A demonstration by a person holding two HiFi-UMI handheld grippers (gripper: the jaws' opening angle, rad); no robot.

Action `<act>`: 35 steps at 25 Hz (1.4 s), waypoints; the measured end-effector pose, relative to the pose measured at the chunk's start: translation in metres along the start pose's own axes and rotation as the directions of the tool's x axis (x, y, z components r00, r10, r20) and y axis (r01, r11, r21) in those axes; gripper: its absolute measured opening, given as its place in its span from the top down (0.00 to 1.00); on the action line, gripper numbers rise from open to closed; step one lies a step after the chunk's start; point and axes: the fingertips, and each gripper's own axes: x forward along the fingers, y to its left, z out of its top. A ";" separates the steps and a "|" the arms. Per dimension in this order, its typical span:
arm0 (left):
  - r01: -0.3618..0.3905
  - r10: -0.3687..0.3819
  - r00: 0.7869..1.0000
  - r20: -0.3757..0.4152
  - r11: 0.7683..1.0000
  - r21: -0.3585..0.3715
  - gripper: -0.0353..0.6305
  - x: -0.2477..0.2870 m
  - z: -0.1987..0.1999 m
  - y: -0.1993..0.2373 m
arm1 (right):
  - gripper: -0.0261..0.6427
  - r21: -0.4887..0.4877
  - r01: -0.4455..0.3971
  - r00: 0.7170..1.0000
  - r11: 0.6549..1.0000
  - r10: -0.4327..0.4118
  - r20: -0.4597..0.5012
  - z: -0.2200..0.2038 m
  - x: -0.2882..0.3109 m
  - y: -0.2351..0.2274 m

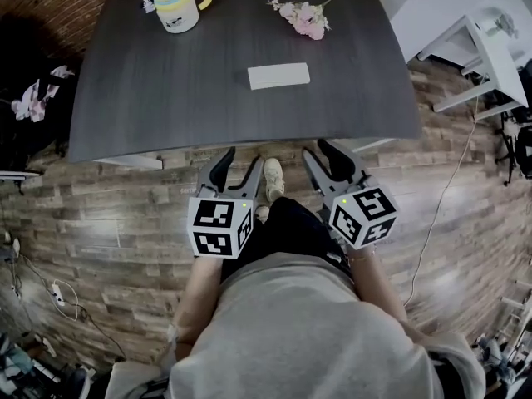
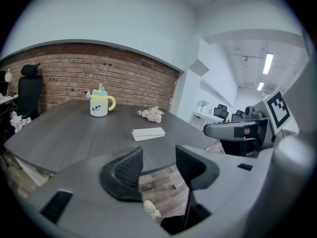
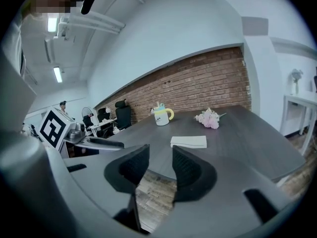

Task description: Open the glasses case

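Note:
The white glasses case (image 1: 278, 76) lies shut on the dark grey table (image 1: 133, 98), a little right of its middle. Both grippers hang over the floor short of the table's near edge, apart from the case. My left gripper (image 1: 241, 160) stands open with nothing between its pads. Beside it, my right gripper (image 1: 320, 150) is open and empty too. In the left gripper view the case (image 2: 148, 133) lies beyond the open left gripper (image 2: 158, 165). The right gripper view shows the case (image 3: 188, 142) ahead of the open right gripper (image 3: 161, 165).
A cup with a yellow handle (image 1: 177, 7) stands at the table's far left, and a pink flower sprig (image 1: 301, 17) lies at the far right. A white desk (image 1: 465, 23) stands to the right. Below are the wood floor and the person's shoe (image 1: 273, 177).

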 end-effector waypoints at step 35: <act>-0.047 0.064 0.957 -0.284 0.997 0.067 0.63 0.191 0.004 0.091 | 0.73 0.045 -0.106 0.964 0.993 0.114 -0.239 0.007 0.169 -0.153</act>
